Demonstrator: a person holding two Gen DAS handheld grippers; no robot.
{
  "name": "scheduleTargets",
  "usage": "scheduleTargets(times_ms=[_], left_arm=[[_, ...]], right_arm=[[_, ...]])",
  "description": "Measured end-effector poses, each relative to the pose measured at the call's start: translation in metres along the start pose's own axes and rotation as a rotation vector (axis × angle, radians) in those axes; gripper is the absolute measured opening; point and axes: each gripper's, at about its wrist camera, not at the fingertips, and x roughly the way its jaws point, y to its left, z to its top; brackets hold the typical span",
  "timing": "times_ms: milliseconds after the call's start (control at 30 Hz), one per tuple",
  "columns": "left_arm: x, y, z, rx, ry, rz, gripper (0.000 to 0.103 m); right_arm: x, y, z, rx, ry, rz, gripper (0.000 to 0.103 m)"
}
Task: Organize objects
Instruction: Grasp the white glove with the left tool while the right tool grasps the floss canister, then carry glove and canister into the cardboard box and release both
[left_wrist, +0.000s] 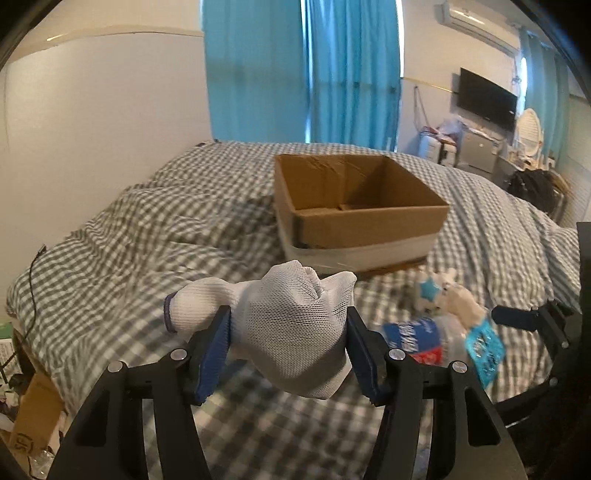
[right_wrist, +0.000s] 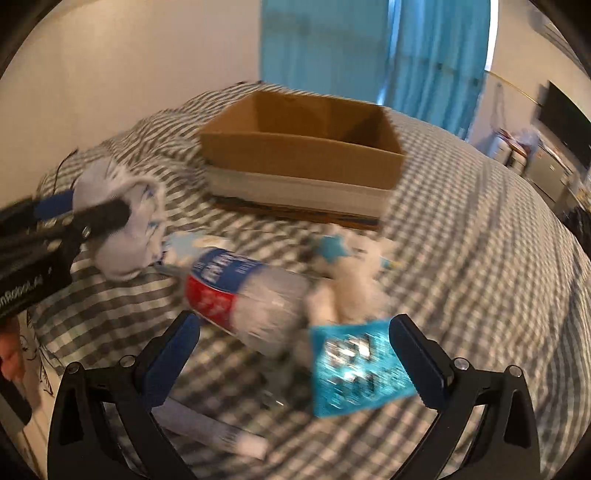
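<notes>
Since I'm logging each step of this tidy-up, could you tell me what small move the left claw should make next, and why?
Probably carry the white glove forward and over the rim of the cardboard box. The left claw is already shut on the glove, held above the checked bedcover, and the box stands open just ahead. The right claw is open, holding nothing.

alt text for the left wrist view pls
The left gripper holds a bunched white knit glove between its jaws above a grey-checked bed. An open cardboard box sits beyond; a plastic bottle and white plush toy lie right.
</notes>
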Motion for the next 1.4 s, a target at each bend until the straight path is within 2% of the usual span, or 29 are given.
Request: scheduleTargets(times_ms=[67, 200, 433, 500, 567, 667, 900, 1067, 1300, 1400], left_arm=[[0.004, 0.009, 0.000, -0.018, 0.005, 0.006, 0.061], [0.012, 0.022, 0.000, -0.040, 0.011, 0.024, 0.061], [0.020, 0.031, -0.004, -0.057, 0.019, 0.005, 0.061], [0.021, 0.031, -0.006, -0.053, 0.021, 0.003, 0.061], [0.022, 0.031, -0.006, -0.053, 0.020, 0.001, 0.061], [0.021, 0.031, -0.006, -0.054, 0.016, -0.004, 0.061], [0.000, 0.026, -0.001, -0.064, -0.009, -0.055, 0.061], [-0.019, 0.021, 0.008, -0.069, -0.033, -0.130, 0.061], [-0.036, 0.012, 0.038, -0.035, -0.082, -0.165, 0.061], [-0.036, 0.008, 0.056, -0.010, -0.102, -0.156, 0.061]], right_arm=[[0.008, 0.010, 0.006, -0.010, 0.013, 0.012, 0.103], [0.029, 0.023, 0.015, 0.078, 0.045, -0.003, 0.103], [0.065, 0.036, 0.016, 0.155, 0.090, -0.061, 0.103], [0.069, 0.037, 0.016, 0.149, 0.095, -0.090, 0.103], [0.070, 0.038, 0.015, 0.146, 0.094, -0.103, 0.099], [0.067, 0.036, 0.014, 0.145, 0.086, -0.095, 0.098], [0.031, 0.033, 0.014, 0.126, 0.007, -0.070, 0.098], [-0.009, 0.030, 0.025, 0.105, -0.072, -0.085, 0.098], [-0.071, 0.011, 0.053, 0.103, -0.183, -0.094, 0.098], [-0.090, 0.004, 0.071, 0.086, -0.222, -0.091, 0.098]])
